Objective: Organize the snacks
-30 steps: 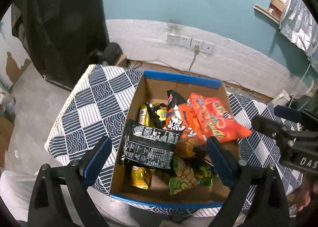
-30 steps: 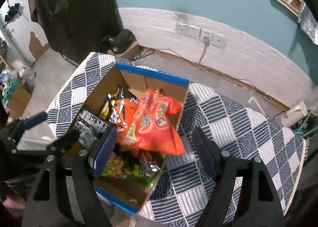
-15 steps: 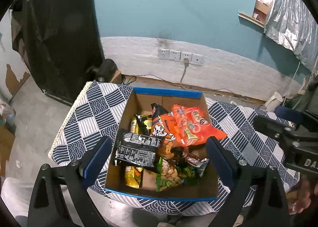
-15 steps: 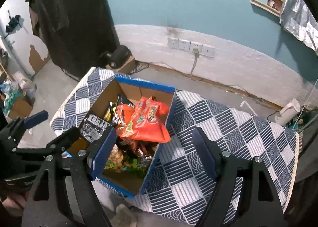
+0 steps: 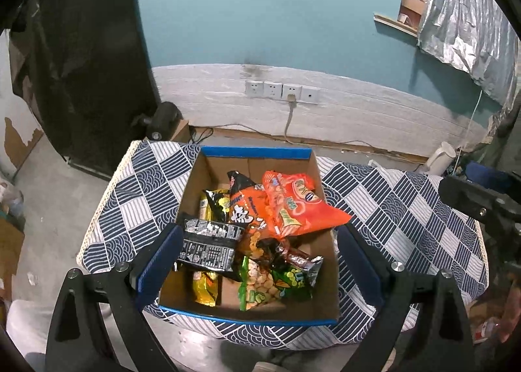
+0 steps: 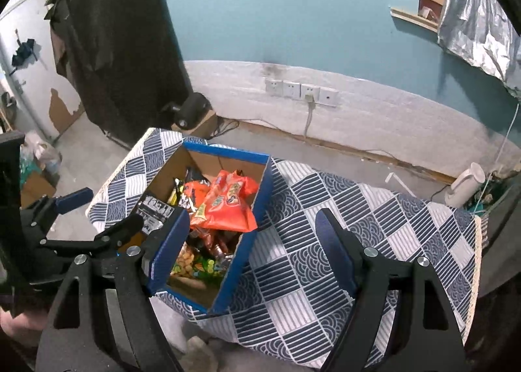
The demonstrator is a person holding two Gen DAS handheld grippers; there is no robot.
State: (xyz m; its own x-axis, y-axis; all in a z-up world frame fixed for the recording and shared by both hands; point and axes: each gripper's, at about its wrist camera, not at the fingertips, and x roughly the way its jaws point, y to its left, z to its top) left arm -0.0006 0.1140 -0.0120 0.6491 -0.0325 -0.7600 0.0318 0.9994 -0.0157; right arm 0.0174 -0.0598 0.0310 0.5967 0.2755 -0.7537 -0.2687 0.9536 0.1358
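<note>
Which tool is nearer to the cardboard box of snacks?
Left. The left tool hangs open directly above the cardboard box; the right tool hangs open further right, mostly above the checked cloth.

Open cardboard box [image 5: 208,176] with blue-taped rim sits on the patterned tablecloth, filled with loose snack packets. Large orange bag [image 5: 293,206] lies uppermost, tilted over the right wall. Black packet [image 5: 208,246] leans at left. Green pea packet [image 5: 270,284] lies flat near front.
</note>
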